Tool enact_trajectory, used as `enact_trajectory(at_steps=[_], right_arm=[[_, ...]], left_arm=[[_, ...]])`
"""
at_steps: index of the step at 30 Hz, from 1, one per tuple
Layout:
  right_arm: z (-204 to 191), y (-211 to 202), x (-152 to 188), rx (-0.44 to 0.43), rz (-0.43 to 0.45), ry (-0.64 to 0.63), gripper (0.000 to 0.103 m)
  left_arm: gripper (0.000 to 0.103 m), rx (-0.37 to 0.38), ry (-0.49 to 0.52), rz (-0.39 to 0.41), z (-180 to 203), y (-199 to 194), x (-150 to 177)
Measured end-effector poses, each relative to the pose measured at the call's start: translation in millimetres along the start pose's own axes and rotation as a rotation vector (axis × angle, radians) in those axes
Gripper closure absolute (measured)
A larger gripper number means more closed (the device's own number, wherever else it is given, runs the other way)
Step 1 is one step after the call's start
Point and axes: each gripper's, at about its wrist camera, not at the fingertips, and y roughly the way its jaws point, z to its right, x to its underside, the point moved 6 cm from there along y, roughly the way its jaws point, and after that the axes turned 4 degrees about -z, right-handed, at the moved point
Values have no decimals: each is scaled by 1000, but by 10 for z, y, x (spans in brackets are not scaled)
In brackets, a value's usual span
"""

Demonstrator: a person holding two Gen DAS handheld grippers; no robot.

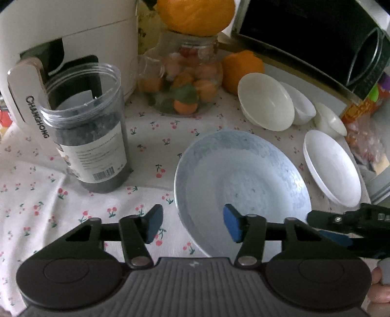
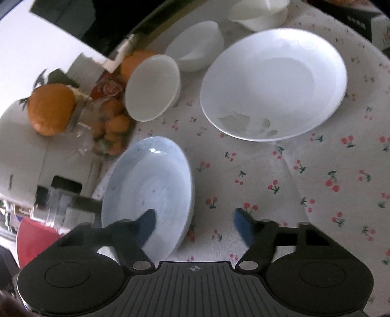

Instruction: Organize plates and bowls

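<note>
Blue plate (image 1: 241,180): near rim hidden behind the left gripper (image 1: 192,226). Jar (image 1: 87,126): label print too small to read. Right gripper (image 2: 195,226): left finger blurred. Far bowl (image 2: 260,11): cut by the top edge.

Kitchen clutter on a cherry-print tablecloth (image 1: 151,151).
A clear plastic jar (image 1: 90,136) with dark contents and a white barcode label stands open at the left, touching a white appliance (image 1: 73,31) behind it whose handle reads CHANGHONG. Right of the jar, a glass jar (image 1: 185,80) holds small orange fruits, with a large orange (image 1: 195,14) resting on top and another orange (image 1: 241,70) just beside it. A black oven (image 1: 304,36) stands at the back right.
</note>
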Motion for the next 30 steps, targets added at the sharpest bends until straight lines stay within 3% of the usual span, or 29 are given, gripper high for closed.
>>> enact_trajectory(at_steps=[6,16,22,30], right_arm=[[-44,92,-82,-27,37,7,59],[-23,149,-101,-54,59,-16,86],[-83,92,-52,-2,71,-82,87],[-149,-103,21,-1,99,-145,87]], left_arm=[[65,6,-13,19,-61,66,-42],[91,27,-50,26,-128,156,-69],[92,7,-15,40,-97,158,-49],[92,24,8,57,-88,38,-8]])
